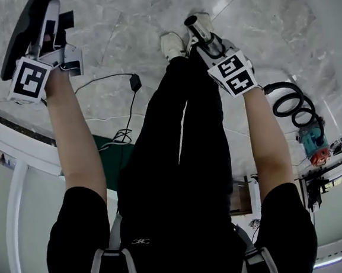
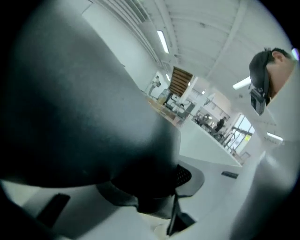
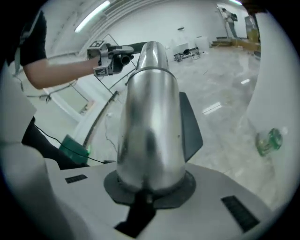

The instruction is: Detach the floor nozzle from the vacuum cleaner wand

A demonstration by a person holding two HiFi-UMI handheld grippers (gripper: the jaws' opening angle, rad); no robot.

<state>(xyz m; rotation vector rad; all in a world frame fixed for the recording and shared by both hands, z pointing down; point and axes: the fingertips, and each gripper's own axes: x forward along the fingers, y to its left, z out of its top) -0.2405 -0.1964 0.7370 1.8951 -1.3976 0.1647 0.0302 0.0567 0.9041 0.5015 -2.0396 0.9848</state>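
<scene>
My right claw [image 1: 209, 43] clamps the wand [image 3: 147, 122], my left claw [image 1: 52, 36] the nozzle [image 2: 75, 93]; the wand's slick metal could slip loose.

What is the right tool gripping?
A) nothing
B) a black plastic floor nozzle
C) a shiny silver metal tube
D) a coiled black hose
C: the right gripper view shows the shiny silver metal tube clamped in the right tool; the black plastic floor nozzle is in the left tool.
</scene>
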